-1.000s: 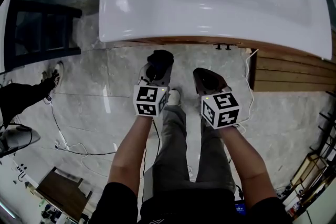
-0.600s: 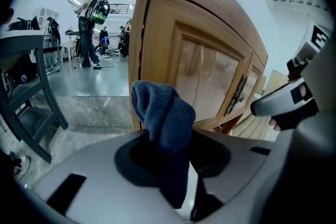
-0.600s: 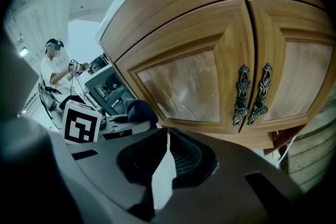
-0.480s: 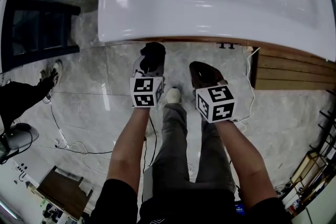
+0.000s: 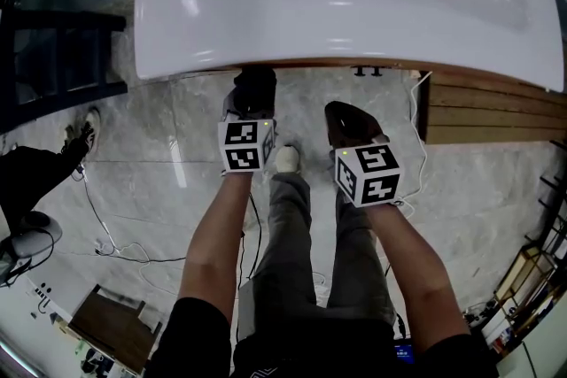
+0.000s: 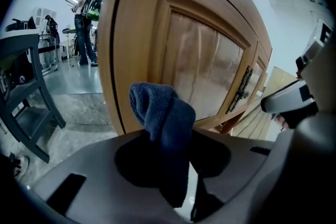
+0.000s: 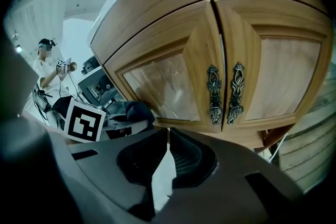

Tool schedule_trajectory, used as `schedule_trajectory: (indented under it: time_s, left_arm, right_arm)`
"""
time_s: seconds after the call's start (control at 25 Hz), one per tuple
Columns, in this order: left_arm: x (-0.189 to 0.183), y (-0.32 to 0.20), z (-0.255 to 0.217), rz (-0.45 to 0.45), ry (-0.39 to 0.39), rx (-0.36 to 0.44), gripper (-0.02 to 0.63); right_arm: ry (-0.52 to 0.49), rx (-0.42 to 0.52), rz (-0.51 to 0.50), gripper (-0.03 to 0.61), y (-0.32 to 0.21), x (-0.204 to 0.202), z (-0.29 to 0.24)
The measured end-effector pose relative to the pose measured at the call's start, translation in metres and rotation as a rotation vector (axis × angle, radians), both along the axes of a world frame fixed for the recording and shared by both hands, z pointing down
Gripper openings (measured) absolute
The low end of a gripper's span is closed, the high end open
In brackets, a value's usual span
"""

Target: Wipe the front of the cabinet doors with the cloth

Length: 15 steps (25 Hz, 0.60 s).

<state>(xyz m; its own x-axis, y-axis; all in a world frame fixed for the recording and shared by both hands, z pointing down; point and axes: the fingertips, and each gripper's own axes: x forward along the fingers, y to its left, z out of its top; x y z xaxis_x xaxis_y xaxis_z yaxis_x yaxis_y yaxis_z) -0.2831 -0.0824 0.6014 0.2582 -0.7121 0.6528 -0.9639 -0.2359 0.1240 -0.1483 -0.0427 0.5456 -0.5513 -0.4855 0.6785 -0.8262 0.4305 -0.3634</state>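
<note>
Left tongs (image 6: 173,157): closed on the cloth (image 6: 164,115), with a blue bunch standing up out of the pinch.
Right tongs (image 7: 167,155): closed to a hairline gap, holding nothing.
Cloth position: just in front of the left cabinet door (image 6: 202,68), near its lower left corner; contact with the wood not confirmable.
Right tongs position: facing the door handles (image 7: 212,93), apart from the doors.
Risk, slip: bunched grip likely to pull free if dragged hard over the raised frame.
Risk, scratch: hard jaw tips liable to mark the wood if pressed past the cloth.
Risk, snag: loose fold apt to catch on the ornate handles.
Hidden: door fronts covered by the white basin (image 5: 354,4) in the head view; tips of the left tongs cut off under its rim.
Unclear: far edge of the right door (image 7: 278,73) lost at the lens rim.
</note>
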Motion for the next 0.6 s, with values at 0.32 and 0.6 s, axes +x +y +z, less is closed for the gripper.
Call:
schedule_trajectory:
  time_s: [0.32, 0.6]
  left_arm:
    - [0.059, -0.009, -0.006, 0.053, 0.049, 0.011, 0.13]
    - [0.102, -0.011, -0.006, 0.122, 0.054, 0.015, 0.13]
  right_arm:
    - [-0.007, -0.004, 0.024, 0.041, 0.004, 0.026, 0.002]
    - [-0.008, -0.008, 0.072, 0.041, 0.004, 0.06, 0.005]
